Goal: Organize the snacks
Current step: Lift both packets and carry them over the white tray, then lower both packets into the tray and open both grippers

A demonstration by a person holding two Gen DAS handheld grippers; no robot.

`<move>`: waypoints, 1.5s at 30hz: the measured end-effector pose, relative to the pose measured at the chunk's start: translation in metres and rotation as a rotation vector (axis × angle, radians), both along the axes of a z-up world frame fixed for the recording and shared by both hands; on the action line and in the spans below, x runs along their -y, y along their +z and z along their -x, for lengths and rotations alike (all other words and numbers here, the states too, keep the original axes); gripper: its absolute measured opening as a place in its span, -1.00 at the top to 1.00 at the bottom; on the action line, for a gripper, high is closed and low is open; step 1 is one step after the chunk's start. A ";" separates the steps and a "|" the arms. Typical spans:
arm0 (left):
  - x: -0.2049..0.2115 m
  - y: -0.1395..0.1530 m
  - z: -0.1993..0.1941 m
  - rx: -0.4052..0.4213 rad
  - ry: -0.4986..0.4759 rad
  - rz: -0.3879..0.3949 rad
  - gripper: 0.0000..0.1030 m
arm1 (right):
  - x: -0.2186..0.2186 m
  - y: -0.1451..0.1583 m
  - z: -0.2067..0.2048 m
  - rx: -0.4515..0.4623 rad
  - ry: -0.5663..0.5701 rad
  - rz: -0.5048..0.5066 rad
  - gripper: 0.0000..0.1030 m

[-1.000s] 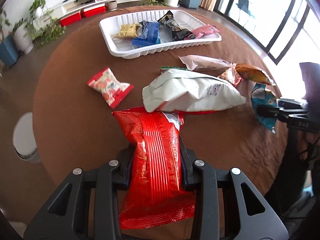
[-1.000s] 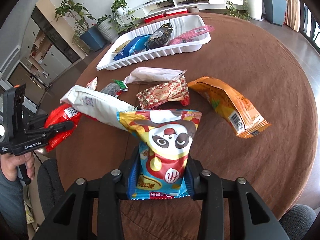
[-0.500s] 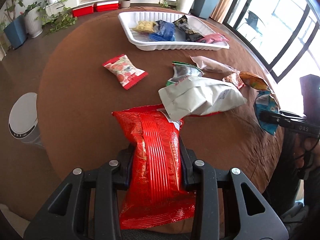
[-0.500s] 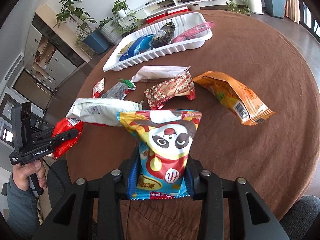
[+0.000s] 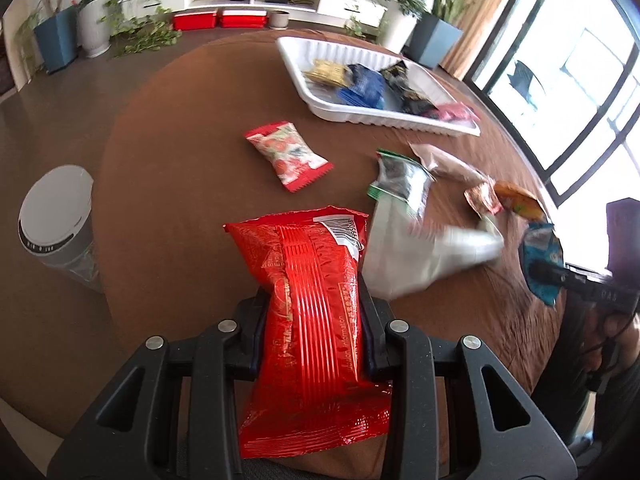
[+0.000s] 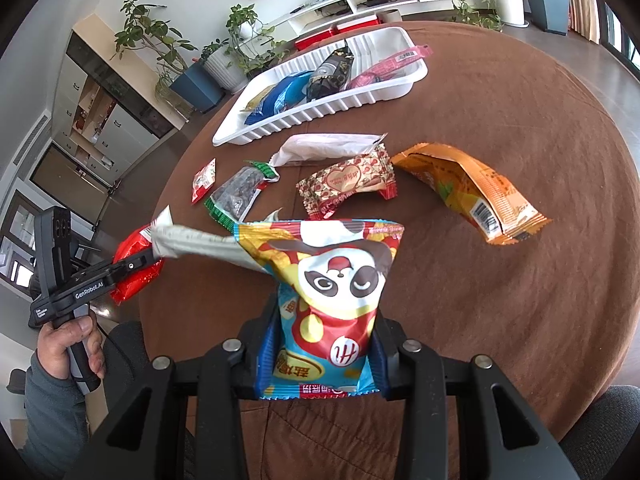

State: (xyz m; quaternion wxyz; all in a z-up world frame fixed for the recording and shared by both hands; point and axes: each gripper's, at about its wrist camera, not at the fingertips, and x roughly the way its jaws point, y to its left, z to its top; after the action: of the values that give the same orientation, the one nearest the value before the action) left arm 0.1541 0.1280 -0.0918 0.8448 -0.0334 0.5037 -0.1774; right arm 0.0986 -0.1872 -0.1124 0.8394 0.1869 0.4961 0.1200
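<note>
A crinkled red foil snack bag (image 5: 312, 320) was clamped between the jaws of the left gripper (image 5: 312, 312), its lower part hiding the table edge beneath. Ahead and to the right of that gripper a large white bag (image 5: 420, 256) was blurred and hard to make out. The right gripper (image 6: 320, 344) was closed on a blue panda-printed snack packet (image 6: 324, 304), which concealed part of the white bag behind it. Well ahead of both grippers, a white ribbed plastic tray (image 6: 320, 108) was seen holding several packets on the round brown table (image 6: 520, 280).
</note>
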 end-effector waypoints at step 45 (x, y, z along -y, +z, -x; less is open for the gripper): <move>0.072 0.070 -0.223 0.123 -0.086 0.040 0.37 | 0.036 0.071 -0.270 0.004 0.034 0.175 0.21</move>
State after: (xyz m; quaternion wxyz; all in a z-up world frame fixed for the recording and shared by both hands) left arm 0.3769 0.0562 -0.0213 0.8649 -0.0176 0.4482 -0.2252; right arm 0.3688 -0.2232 -0.0415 0.8513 0.1043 0.5061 0.0907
